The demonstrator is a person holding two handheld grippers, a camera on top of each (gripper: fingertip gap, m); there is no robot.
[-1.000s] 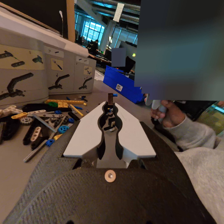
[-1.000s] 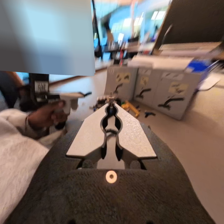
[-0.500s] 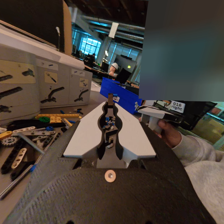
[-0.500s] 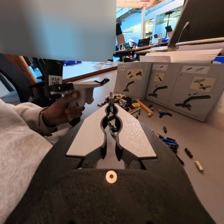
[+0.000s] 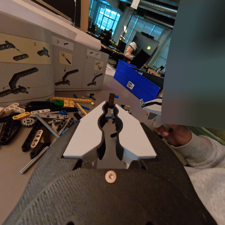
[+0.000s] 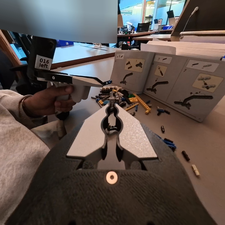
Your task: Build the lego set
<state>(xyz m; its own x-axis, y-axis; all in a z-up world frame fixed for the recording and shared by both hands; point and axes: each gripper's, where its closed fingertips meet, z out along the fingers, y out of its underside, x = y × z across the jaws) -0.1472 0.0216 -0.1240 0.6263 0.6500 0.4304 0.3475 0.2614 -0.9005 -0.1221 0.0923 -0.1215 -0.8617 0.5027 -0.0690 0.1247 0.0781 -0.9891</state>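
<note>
In your left wrist view, your left gripper (image 5: 111, 105) has its jaws pinching a small dark beam piece (image 5: 111, 99) that stands upright at the tips, with a blue pin (image 5: 116, 96) poking out beside its top. Beyond and to the left of the fingers, the loose lego parts (image 5: 40, 119) lie heaped on the grey table (image 5: 9, 161): a long yellow beam (image 5: 71, 99), a green gear (image 5: 58, 102), a grey gear (image 5: 28, 121), a white T-shaped piece (image 5: 14, 108), black beams and a grey axle (image 5: 34, 160). The instruction booklet (image 5: 51, 68) stands open behind the heap, its pages facing you. A blue bin (image 5: 136, 81) sits farther back on the right. At the right edge your right gripper (image 5: 143, 104) shows side-on, with a small grey piece at its tip, held in your right hand (image 5: 172, 135). In your right wrist view, your right gripper (image 6: 111, 105) has its jaws closed on a small grey connector (image 6: 111, 98) that sticks up just past the tips. Your left hand (image 6: 48, 101) holds the left gripper (image 6: 103, 83) up to the left, above the table, and the dark piece with the blue pin (image 6: 107, 82) is at its tip, well apart from the grey connector. The heap of parts (image 6: 116, 96) lies beyond your fingers, in front of the booklet (image 6: 170, 82). Loose black pins (image 6: 185, 157), blue pins (image 6: 169, 144) and a cream pin (image 6: 195, 169) are scattered on the table (image 6: 194, 127) to the right.
</note>
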